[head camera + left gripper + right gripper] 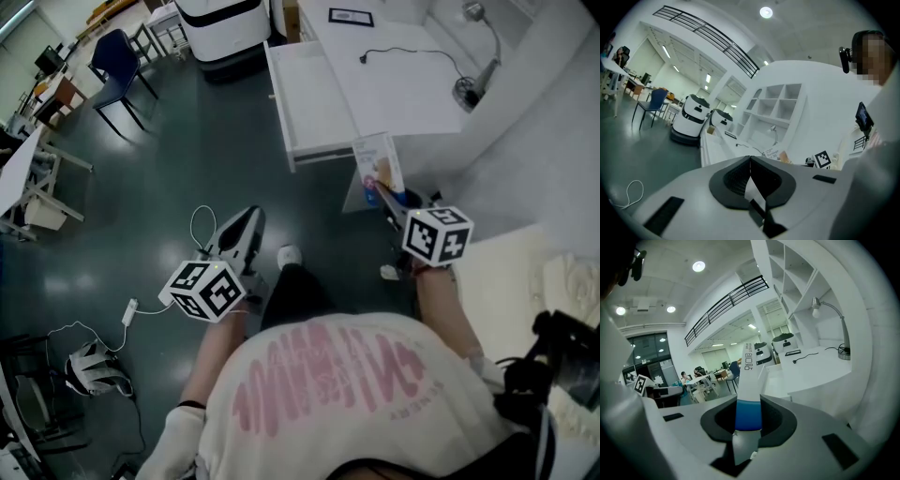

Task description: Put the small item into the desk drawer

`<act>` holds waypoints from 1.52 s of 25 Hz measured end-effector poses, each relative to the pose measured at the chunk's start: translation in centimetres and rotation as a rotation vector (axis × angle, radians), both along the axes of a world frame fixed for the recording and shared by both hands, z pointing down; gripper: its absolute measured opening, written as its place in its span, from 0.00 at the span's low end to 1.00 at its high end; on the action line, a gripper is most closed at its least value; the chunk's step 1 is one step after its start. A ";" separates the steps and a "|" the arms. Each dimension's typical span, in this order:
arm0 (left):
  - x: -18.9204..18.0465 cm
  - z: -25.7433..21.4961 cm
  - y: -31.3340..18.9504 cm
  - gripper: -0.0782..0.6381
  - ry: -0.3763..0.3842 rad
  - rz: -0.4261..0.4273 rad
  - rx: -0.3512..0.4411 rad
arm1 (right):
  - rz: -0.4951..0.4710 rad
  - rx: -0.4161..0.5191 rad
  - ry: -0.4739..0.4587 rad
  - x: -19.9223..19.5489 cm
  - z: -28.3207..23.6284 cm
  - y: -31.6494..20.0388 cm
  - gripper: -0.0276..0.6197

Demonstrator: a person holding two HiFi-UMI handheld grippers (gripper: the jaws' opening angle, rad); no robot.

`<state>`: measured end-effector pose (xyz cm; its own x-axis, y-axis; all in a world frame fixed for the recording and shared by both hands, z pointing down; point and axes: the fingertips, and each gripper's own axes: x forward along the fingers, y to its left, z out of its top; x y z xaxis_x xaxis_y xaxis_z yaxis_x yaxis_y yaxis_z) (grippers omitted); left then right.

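Note:
In the head view my right gripper (398, 199) is shut on a small flat white-and-blue packet (379, 167), held just in front of the white desk (403, 84). The desk's white drawer (305, 98) stands pulled open, to the upper left of the packet. The right gripper view shows the packet (748, 376) edge-on, clamped between the jaws of the right gripper (748, 401) and sticking up past them. My left gripper (236, 239) hangs lower left over the dark floor. In its own view the left gripper (750, 160) is shut with nothing in it.
A desk lamp (476, 56), a black cable (412, 52) and a framed card (350, 16) are on the desk. A white robot base (220, 28) stands beyond the drawer, and a blue chair (117, 61) at far left. Floor cables (202, 225) and a headset (94, 370) lie left.

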<state>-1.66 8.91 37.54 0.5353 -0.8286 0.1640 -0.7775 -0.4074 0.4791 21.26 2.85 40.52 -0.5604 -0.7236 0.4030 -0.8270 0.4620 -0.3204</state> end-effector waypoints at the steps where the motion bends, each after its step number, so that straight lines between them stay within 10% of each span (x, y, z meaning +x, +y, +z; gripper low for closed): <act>1: -0.3 0.2 -1.4 0.15 0.003 0.007 -0.002 | 0.006 -0.003 0.002 -0.3 0.2 -1.4 0.18; 17: -7.8 -4.2 -25.0 0.15 0.051 0.178 0.073 | 0.140 0.048 0.013 -7.9 -3.1 -22.2 0.18; 38: -12.7 4.7 -31.0 0.15 0.052 0.108 -0.107 | 0.199 -0.212 0.125 -9.9 8.9 -29.9 0.18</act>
<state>-14.38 -22.09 42.20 0.6300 -0.7454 0.2179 -0.7052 -0.4316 0.5624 11.37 -27.07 49.38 -0.3528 -0.7070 0.6129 -0.9335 0.2208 -0.2827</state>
